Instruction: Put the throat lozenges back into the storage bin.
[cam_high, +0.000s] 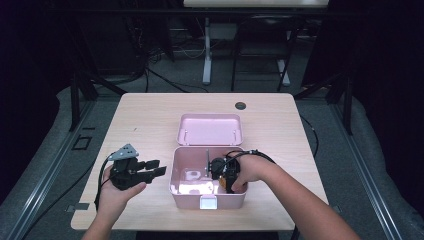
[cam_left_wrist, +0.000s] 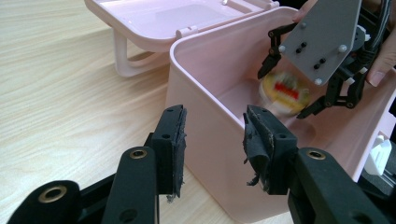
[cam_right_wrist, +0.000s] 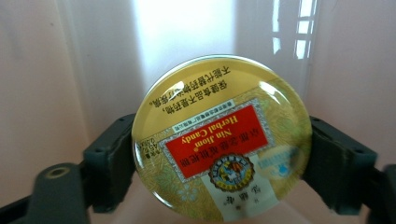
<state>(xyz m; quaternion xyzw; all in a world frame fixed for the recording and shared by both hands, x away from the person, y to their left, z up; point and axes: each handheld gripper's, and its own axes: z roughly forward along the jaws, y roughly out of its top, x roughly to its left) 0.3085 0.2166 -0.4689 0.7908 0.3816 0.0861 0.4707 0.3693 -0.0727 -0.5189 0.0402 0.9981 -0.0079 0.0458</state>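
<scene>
A round yellow candy tin (cam_right_wrist: 222, 140) with a red label sits between the two pads of my right gripper (cam_right_wrist: 222, 161), which touch its left and right edges. This gripper (cam_high: 220, 174) is lowered into the open pink box (cam_high: 187, 200), and the tin (cam_left_wrist: 282, 93) looks blurred there under the gripper's grey plate. My left gripper (cam_high: 157, 167) rests on the table just left of the box, pointing at its wall. Its jaws (cam_left_wrist: 215, 135) stand apart with nothing between the worn pads.
The box's lid (cam_high: 210, 129) lies folded back behind it. A white latch (cam_high: 208, 202) sits on the front wall. A dark cable hole (cam_high: 240, 105) is near the table's far edge. Bare wood stretches left of the box.
</scene>
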